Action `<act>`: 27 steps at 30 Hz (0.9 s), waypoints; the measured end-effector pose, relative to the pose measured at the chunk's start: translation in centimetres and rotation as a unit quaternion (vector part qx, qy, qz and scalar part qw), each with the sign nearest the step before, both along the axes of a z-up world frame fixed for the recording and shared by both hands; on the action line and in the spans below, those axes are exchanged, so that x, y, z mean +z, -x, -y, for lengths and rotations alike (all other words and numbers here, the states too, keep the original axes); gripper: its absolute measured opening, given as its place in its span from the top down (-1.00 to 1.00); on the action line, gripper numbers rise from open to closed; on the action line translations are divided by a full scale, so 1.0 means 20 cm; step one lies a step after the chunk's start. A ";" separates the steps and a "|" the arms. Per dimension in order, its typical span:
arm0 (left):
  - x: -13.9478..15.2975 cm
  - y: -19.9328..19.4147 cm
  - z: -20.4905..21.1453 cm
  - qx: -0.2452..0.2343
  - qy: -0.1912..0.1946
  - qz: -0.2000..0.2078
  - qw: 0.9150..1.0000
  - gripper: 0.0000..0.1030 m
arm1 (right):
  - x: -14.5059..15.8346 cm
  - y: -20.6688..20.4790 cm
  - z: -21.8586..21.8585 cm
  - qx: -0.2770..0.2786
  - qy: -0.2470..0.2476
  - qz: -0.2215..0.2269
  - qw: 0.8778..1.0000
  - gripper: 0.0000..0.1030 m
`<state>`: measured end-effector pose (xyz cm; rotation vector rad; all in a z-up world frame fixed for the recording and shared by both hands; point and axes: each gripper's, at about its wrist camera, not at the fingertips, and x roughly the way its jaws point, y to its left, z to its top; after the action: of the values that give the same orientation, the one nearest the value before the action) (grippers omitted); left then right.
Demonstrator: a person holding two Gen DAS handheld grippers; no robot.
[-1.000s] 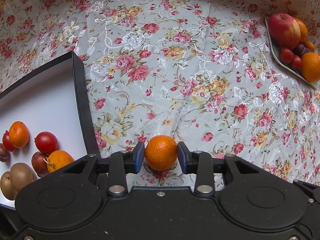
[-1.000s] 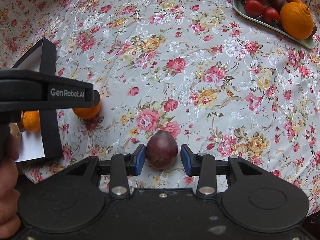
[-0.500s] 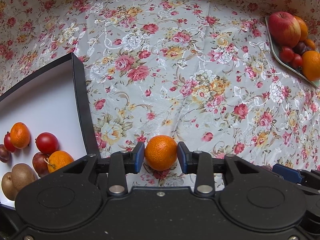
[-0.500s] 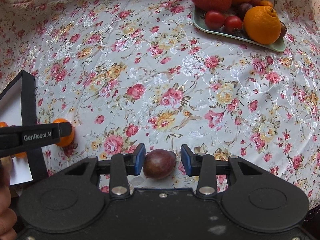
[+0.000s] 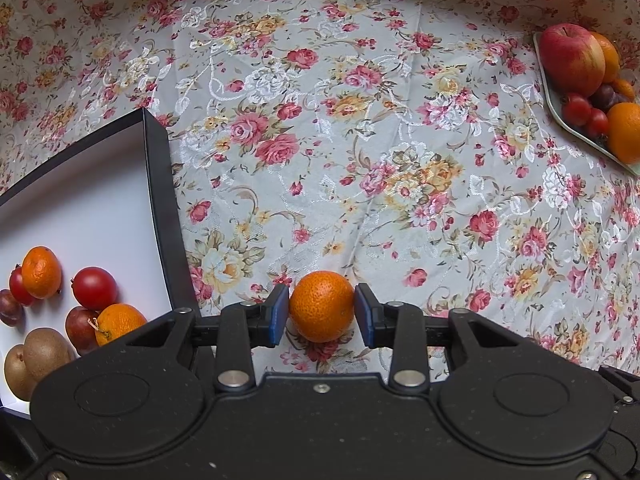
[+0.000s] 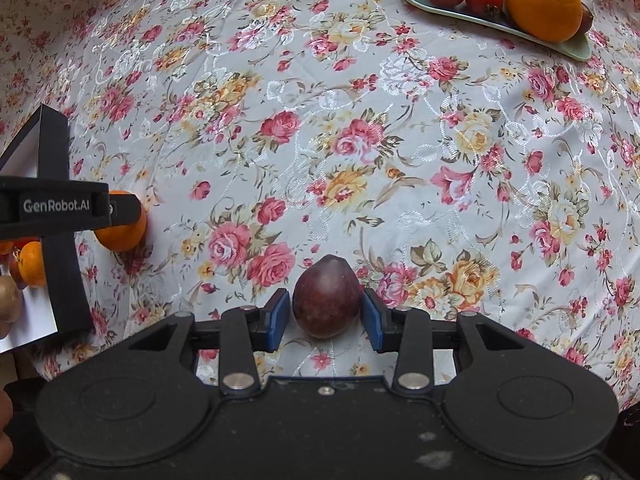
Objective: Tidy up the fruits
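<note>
The left gripper (image 5: 321, 312) points down at the cloth with both blue pads pressed on a small mandarin (image 5: 322, 306), which it holds just right of the black-walled box (image 5: 160, 216). Inside that box, on its white floor, lie more fruit: two mandarins, red tomatoes, dark plums and two brown kiwis at the near left.

The right gripper (image 6: 326, 316) also points down, and its jaws are opening around a dark purple plum (image 6: 326, 296) that sits on the floral tablecloth (image 6: 360, 140); a sliver of gap shows on each side between pad and fruit (narrowest on the left), so nothing is clamped. From this view the left gripper's black arm crosses the left edge, its mandarin (image 6: 120, 232) showing beneath it, beside the box wall (image 6: 64, 220).

Far to the right, well apart from both grippers, a pale green tray (image 6: 576, 46) holds a large orange (image 6: 544, 2), tomatoes and a dark plum; the left wrist view also shows a red apple (image 5: 572, 60) there.
</note>
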<state>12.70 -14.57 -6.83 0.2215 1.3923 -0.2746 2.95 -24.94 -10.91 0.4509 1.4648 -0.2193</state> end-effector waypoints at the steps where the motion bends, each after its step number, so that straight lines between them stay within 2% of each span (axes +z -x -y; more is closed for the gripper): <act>1: 0.00 0.00 0.00 0.000 0.000 0.000 1.000 0.12 | 0.00 0.00 0.00 -0.001 -0.006 0.002 1.000 0.02; 6: -0.01 0.00 0.00 0.000 0.003 -0.005 1.000 0.12 | -0.01 0.01 0.02 -0.021 -0.029 0.020 0.999 -0.26; 9: -0.02 0.00 0.01 0.000 0.007 -0.012 1.000 0.12 | -0.01 0.03 0.01 -0.027 -0.024 0.025 0.999 -0.29; 16: -0.04 0.00 0.01 0.002 0.008 -0.022 1.000 0.12 | -0.02 -0.01 -0.05 -0.007 -0.019 0.015 1.000 -0.58; 24: -0.05 0.00 0.02 0.004 0.006 -0.020 1.000 0.13 | -0.03 -0.01 -0.03 -0.025 -0.032 0.016 0.999 -0.64; 27: -0.05 0.00 0.02 0.003 0.004 -0.019 1.000 0.13 | -0.04 0.00 0.03 -0.060 -0.049 0.017 0.997 -0.64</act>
<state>12.77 -15.04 -7.82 0.2063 1.4294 -0.2799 2.95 -25.45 -11.62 0.6194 1.4213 -0.2344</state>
